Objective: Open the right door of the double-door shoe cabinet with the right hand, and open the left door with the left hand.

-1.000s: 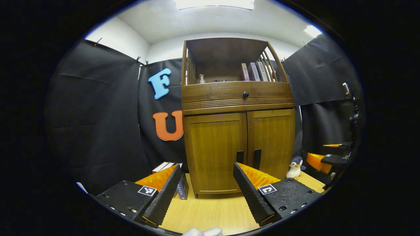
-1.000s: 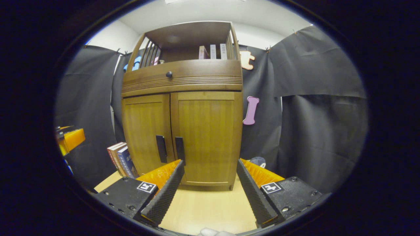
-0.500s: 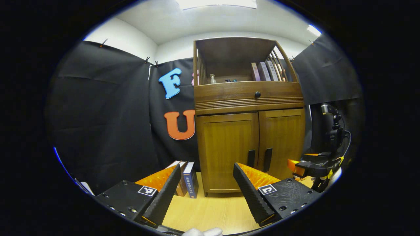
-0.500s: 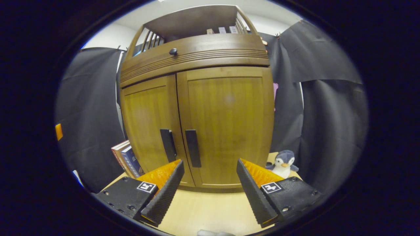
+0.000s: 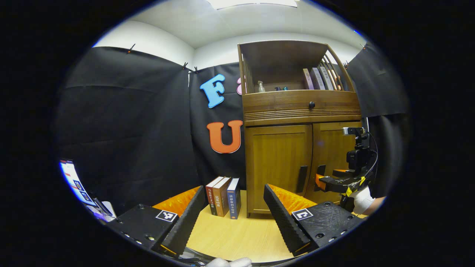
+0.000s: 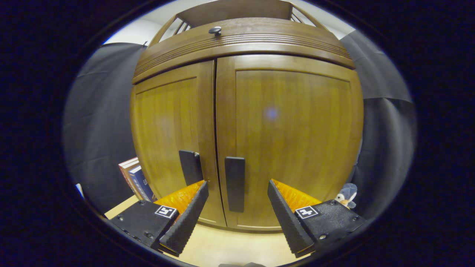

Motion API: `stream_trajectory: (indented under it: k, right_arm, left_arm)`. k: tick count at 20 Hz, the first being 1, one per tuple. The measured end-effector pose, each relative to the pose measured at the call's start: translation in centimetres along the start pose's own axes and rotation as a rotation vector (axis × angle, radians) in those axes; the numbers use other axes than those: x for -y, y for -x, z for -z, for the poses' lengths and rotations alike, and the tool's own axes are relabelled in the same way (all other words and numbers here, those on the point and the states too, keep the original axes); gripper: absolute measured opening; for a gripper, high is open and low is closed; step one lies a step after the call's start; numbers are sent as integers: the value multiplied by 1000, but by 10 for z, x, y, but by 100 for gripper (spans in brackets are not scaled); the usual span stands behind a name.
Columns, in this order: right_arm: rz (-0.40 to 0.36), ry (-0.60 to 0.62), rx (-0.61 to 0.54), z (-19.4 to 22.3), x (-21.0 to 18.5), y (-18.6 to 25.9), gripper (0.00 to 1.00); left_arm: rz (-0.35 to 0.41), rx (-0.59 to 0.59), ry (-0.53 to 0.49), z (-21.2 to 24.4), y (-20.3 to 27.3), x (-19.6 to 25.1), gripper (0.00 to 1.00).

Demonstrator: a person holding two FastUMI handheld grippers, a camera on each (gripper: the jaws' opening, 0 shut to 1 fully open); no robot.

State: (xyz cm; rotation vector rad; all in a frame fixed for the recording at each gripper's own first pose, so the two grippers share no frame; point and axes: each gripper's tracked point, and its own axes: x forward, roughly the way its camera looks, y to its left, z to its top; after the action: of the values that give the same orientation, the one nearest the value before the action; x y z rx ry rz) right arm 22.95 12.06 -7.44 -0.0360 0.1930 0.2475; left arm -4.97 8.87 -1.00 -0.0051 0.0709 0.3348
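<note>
The wooden shoe cabinet stands on the table with both doors closed. In the right gripper view the right door is very close, and its dark upright handle sits between the fingers of my open right gripper; I cannot tell whether they touch it. The left door and its handle lie just to the left. In the left gripper view my left gripper is open and well back from the left door and its handle. There the right gripper hovers at the right door.
Three books stand upright left of the cabinet. A penguin plush sits at its right foot. The light wooden tabletop runs up to the cabinet. More books fill the top shelf above a drawer knob. A gloved hand holds the right gripper.
The right gripper has moved in close to the doors, bringing the right handle between its fingers. The left gripper view has swung left, so the cabinet sits farther right.
</note>
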Motion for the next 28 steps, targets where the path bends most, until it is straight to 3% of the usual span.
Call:
stream_trajectory:
  k: [4, 6, 9, 11, 13, 21, 24, 25, 28]
  right_arm:
    - [17, -6, -39, 6, 3, -34, 100]
    - [23, -17, -62, 10, 8, -41, 94]
    - [32, -12, -73, 17, 8, -46, 77]
    - [-32, -29, -90, 18, -5, -46, 57]
    - [-24, -1, -95, 20, -3, -46, 37]
    - [-70, 43, -106, 24, -2, -30, 35]
    - [-87, 37, -111, 32, 0, -1, 35]
    - [-90, 36, -113, 33, 2, 9, 35]
    - [-101, 32, -113, 38, 6, 32, 34]
  left_arm:
    - [-42, -28, 14, 6, 7, -6, 96]
    - [-55, -28, 17, 5, 9, -8, 100]
    - [-58, -27, 17, 5, 7, -8, 96]
    - [-54, -21, 18, 2, 4, -6, 96]
    - [-36, -14, 21, 1, 4, -2, 96]
    - [5, -13, 17, 10, 5, -2, 96]
    - [25, -12, 20, 11, 7, -1, 96]
    - [33, -9, 20, 11, 6, 0, 100]
    - [66, -2, 20, 11, 4, 8, 96]
